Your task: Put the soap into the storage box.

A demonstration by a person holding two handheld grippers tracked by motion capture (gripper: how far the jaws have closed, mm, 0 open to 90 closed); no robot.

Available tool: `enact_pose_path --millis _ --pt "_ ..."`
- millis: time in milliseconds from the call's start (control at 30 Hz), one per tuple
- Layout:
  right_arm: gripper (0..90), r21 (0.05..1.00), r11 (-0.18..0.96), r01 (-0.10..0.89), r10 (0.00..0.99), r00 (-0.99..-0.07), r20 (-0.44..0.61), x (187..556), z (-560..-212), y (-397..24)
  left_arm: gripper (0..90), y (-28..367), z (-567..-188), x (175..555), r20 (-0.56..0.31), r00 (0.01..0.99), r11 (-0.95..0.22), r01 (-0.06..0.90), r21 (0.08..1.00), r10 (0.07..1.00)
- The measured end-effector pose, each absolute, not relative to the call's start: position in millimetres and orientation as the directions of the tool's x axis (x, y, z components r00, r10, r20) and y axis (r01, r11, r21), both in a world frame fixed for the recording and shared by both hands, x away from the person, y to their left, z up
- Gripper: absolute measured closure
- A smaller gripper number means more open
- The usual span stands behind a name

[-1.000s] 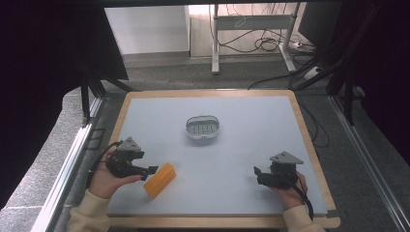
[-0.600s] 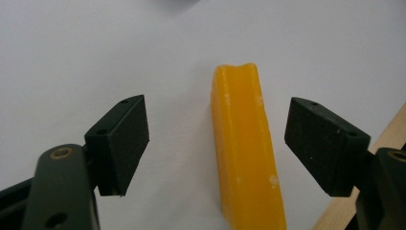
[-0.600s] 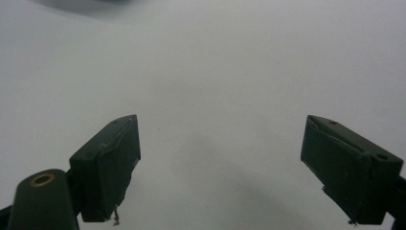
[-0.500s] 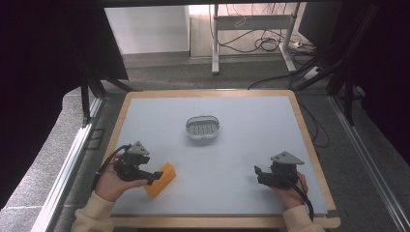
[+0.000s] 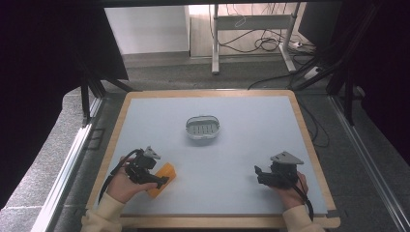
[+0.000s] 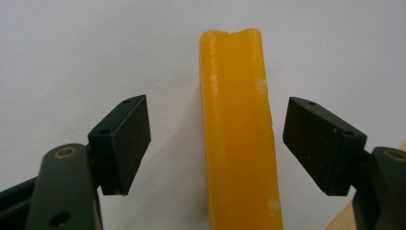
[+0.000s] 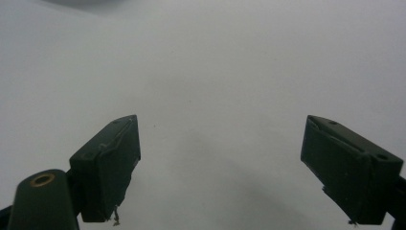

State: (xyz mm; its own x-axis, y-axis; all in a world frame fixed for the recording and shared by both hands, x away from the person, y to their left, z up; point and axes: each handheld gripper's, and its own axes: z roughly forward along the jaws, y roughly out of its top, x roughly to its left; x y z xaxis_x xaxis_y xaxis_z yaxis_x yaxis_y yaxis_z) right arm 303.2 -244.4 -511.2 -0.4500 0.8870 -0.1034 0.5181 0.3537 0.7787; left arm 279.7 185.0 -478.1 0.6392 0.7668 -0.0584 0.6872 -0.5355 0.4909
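A yellow-orange bar [image 5: 167, 172] lies on the pale mat near the front left. My left gripper [image 5: 159, 181] reaches over it from the left. In the left gripper view the bar [image 6: 237, 134] runs lengthwise between the two jaws of the left gripper [image 6: 218, 143]. The pads [image 6: 128, 136] stand apart from its sides, so the gripper is open. My right gripper [image 5: 258, 175] rests at the front right, pointing left. In its own view the right gripper [image 7: 220, 163] is open over bare mat with nothing between its jaws.
A small grey oval dish [image 5: 202, 128] with a slotted floor sits at the middle of the mat. The table [image 5: 208, 93] has a wooden border. A strip of that border [image 6: 378, 211] shows beside the left gripper's right jaw.
My left hand has moved right and down toward the bar, bringing its jaws to either side of it. The bar, dish and right hand have stayed put.
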Motion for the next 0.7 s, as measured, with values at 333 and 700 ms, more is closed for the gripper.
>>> enact_pose_path --millis 333,700 --pt "14.3 0.785 0.358 0.506 0.890 -0.440 -0.122 302 -510 -243 29.2 175 -487 281 -0.026 0.635 -0.561 0.701 0.441 0.772" --pt "14.5 0.778 0.362 0.513 0.891 -0.435 -0.129 303 -511 -243 49.0 162 -500 285 -0.007 0.626 -0.578 0.725 0.375 0.780"
